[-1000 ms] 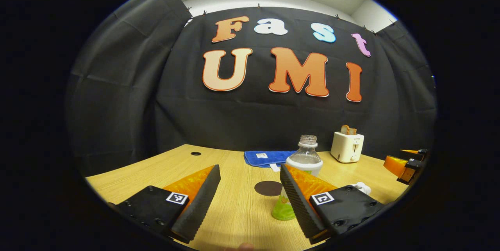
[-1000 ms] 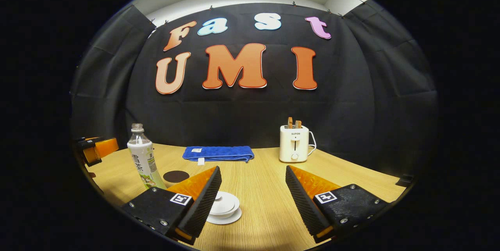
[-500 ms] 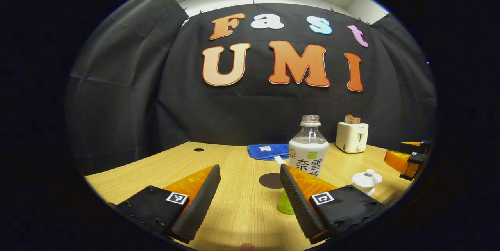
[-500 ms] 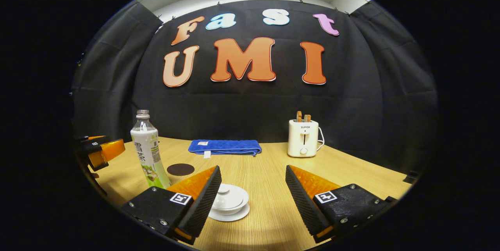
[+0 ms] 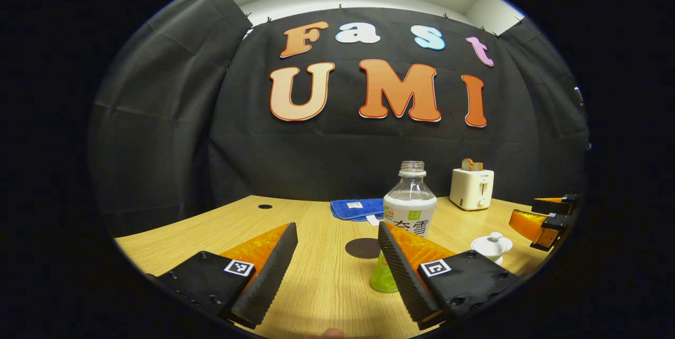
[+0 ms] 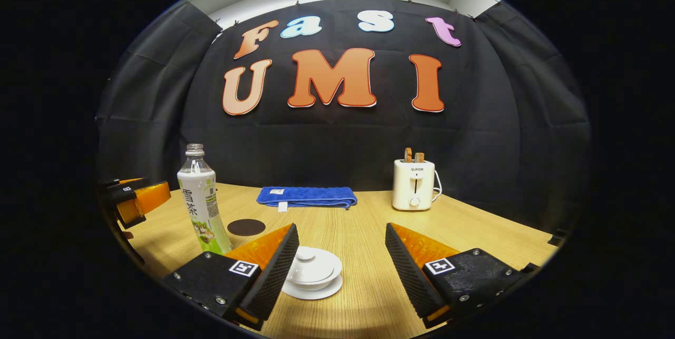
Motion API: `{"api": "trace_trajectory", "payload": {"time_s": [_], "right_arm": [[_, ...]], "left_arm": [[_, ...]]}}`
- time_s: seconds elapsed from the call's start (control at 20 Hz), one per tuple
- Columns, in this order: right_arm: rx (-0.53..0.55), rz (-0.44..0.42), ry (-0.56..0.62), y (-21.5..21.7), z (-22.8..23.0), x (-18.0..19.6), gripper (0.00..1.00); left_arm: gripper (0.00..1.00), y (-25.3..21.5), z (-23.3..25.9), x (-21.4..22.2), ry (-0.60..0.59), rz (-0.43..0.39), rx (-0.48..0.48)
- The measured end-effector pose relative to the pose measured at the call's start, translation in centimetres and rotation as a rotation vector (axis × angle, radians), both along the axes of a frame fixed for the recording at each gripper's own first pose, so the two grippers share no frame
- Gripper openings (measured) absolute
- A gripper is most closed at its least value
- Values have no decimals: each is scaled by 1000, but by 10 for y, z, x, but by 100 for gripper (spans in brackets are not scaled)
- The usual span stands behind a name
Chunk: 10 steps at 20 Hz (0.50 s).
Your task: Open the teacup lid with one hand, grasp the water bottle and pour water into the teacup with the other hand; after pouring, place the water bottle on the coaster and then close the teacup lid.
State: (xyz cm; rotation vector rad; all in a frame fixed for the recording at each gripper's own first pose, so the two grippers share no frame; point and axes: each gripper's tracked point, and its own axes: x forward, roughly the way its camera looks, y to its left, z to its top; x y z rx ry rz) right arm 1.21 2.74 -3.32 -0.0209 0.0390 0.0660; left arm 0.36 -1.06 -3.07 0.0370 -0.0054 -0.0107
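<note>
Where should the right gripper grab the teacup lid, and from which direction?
Grip the small round knob on the teacup lid, coming from straight above. The lid sits flat and domed on the cup, so the right gripper, now open, likely finds purchase nowhere else.

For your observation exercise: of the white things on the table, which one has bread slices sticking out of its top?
The white toaster at the back right; the lidded teacup sits low on its saucer in front.

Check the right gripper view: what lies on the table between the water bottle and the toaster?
In the right gripper view, a folded blue towel lies between the water bottle and the toaster, toward the back; the dark round coaster sits beside the bottle.
</note>
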Motion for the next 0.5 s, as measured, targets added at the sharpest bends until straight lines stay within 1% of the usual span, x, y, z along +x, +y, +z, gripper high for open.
{"api": "trace_trajectory", "payload": {"time_s": [0.35, 0.5], "right_arm": [[-39, 32, 79, 23, -22, 17, 99], [-41, 54, 117, 37, -34, 25, 95]], "left_arm": [[99, -1, -1, 3, 3, -2, 5], [99, 1, 0, 1, 4, 1, 5]]}}
